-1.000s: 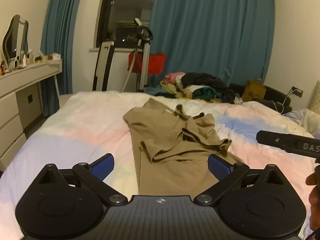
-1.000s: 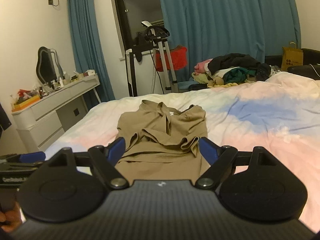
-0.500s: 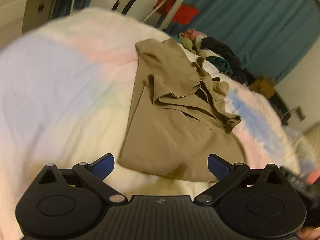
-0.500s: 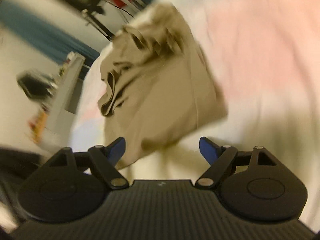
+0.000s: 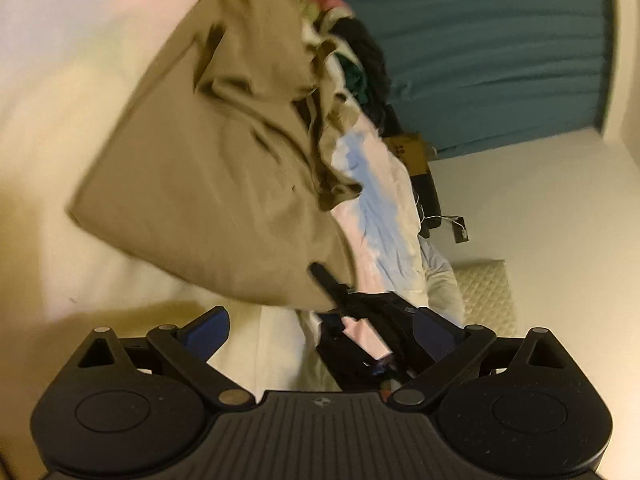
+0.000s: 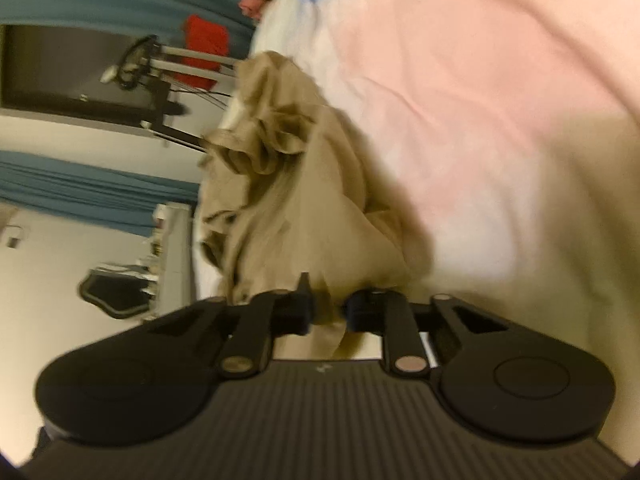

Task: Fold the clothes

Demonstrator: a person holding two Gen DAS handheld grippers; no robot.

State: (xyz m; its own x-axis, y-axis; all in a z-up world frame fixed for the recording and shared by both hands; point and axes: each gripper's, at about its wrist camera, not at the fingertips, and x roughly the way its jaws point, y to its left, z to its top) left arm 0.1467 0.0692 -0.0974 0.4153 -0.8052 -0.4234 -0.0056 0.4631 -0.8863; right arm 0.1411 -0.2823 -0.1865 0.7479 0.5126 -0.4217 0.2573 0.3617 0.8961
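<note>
**Right gripper pinched on tan garment hem; left gripper wide and empty**

Right gripper (image 6: 327,312), lower centre of its frame, was clamped on the tan garment (image 6: 296,200). Left gripper (image 5: 320,330) stood wide, holding nothing. Garment lay bunched on the bedspread (image 6: 460,80), centre-left. Judged light, limp, easily creased; its free near corner (image 5: 80,210) offered the second hold.

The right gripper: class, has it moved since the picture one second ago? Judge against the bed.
Yes. The right gripper has gone down and forward to the bed and rolled sideways; its jaws are now closed on the near edge of the tan garment.
</note>
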